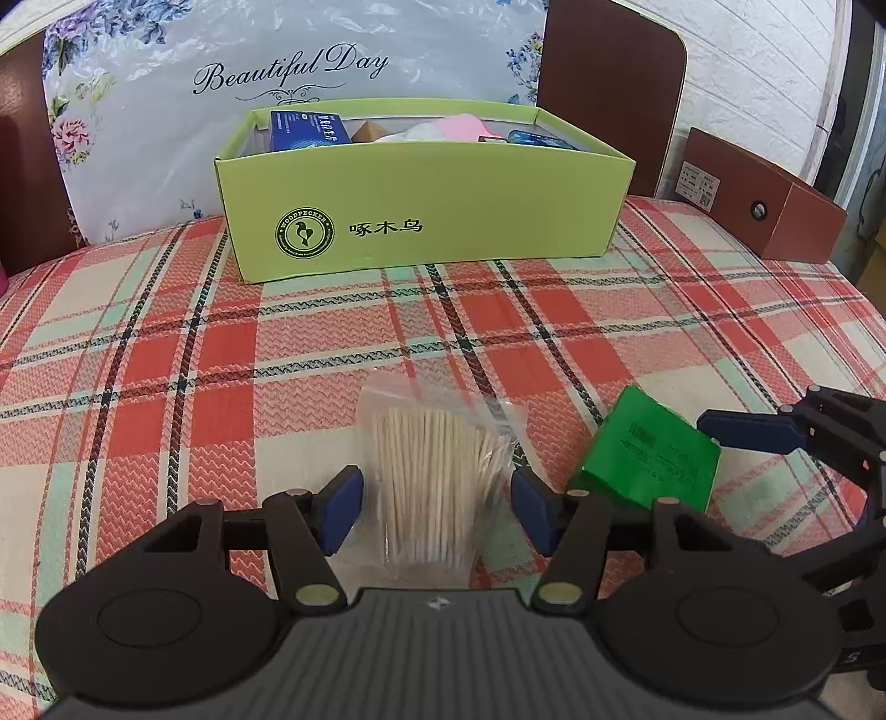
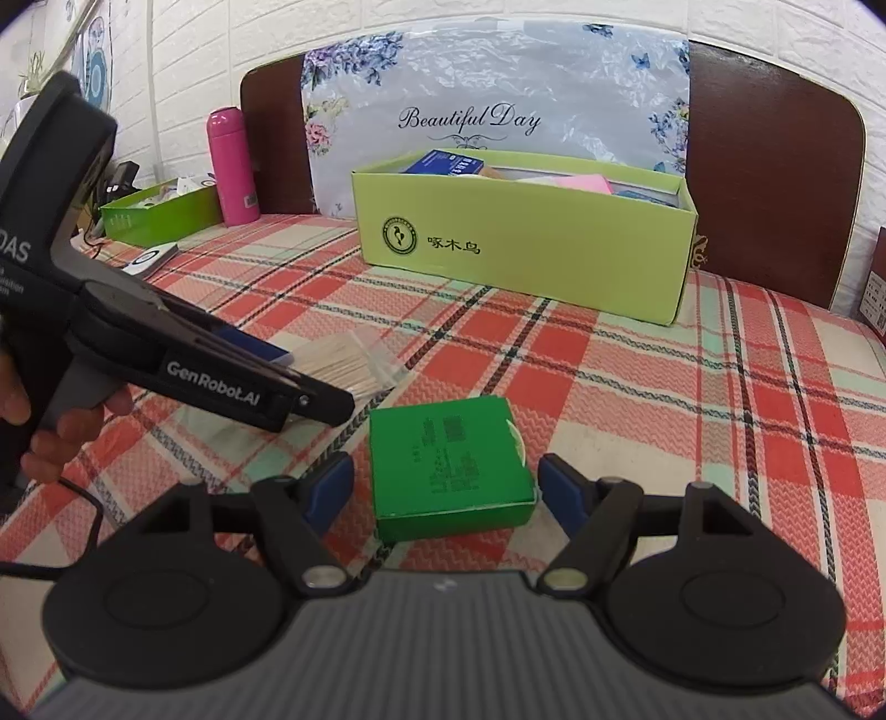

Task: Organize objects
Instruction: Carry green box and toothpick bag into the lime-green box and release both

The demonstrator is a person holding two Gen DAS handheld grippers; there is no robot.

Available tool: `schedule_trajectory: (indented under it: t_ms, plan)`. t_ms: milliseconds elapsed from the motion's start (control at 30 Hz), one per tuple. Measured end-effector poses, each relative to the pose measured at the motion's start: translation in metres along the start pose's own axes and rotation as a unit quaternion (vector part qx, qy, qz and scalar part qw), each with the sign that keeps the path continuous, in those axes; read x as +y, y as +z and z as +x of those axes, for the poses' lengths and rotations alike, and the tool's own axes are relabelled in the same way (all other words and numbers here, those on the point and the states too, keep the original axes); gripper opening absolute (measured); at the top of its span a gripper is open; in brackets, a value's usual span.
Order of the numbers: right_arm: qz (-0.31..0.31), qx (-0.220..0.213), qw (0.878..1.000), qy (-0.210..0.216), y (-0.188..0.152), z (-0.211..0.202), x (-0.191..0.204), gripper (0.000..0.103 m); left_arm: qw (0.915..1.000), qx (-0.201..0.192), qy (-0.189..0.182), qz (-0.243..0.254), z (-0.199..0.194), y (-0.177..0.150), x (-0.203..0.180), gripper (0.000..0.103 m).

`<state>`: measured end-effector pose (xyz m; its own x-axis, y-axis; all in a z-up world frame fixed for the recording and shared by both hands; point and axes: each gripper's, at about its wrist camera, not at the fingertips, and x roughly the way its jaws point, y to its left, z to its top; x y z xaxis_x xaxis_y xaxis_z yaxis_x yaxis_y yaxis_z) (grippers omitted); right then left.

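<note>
The left claw (image 1: 437, 512) stands wide around a clear bag of toothpicks (image 1: 434, 471), pads clear of it. The right claw (image 2: 446, 490) is wide too, astride a green box (image 2: 451, 465). Both things lie on the plaid bed cover (image 1: 166, 376), near the lime carton (image 1: 426, 216).

plaid cloth (image 2: 692, 399) in red, mint and cream covers the whole bed. at the far edge there's a dark brown headboard (image 2: 775, 183) with a flowery plastic bag (image 2: 498, 94) reading "beautiful day" leaning on it, white brick wall (image 2: 221, 33) behind. off the far left corner stands a pink bottle (image 2: 231, 166), upright, just beside a low green tray (image 2: 160, 216) full of odds and ends. at the far right corner sits a brown cardboard box (image 1: 775, 205) with a white label.
</note>
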<state>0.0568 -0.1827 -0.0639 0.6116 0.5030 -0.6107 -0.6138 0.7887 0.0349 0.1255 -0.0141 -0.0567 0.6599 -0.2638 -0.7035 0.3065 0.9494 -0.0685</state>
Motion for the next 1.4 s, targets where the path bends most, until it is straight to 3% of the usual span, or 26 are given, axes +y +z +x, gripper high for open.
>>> schedule_trajectory:
  t_ms: [133,233,400,633,1033,1233,1400]
  plan:
    - [0.01,-0.001,1.0,0.002,0.0,-0.002,-0.003,0.073,1.0,0.001,0.001,-0.001,-0.001,0.0,0.0,0.058]
    - [0.002,0.003,1.0,-0.002,-0.001,-0.002,-0.001,0.063,1.0,0.0,-0.001,-0.005,-0.005,-0.002,0.002,0.044]
    - [0.0,0.006,1.0,-0.007,0.0,-0.002,0.004,0.061,1.0,-0.001,-0.004,-0.007,-0.012,-0.004,-0.001,0.022]
    - [0.046,-0.017,0.999,0.019,0.017,-0.025,-0.006,0.06,0.9979,-0.036,-0.04,-0.038,-0.039,0.012,-0.004,0.02]
    - [0.022,-0.118,0.993,-0.011,0.091,-0.051,-0.036,0.06,0.9886,-0.138,-0.056,-0.024,-0.075,0.097,-0.009,0.02]
    - [0.02,-0.161,0.986,-0.031,0.126,-0.038,-0.05,0.06,0.9848,-0.161,-0.056,-0.032,-0.07,0.141,-0.004,0.02]
    - [0.017,-0.182,0.981,-0.069,0.147,-0.008,-0.066,0.06,0.9841,-0.165,-0.044,-0.049,-0.044,0.172,0.004,0.02]
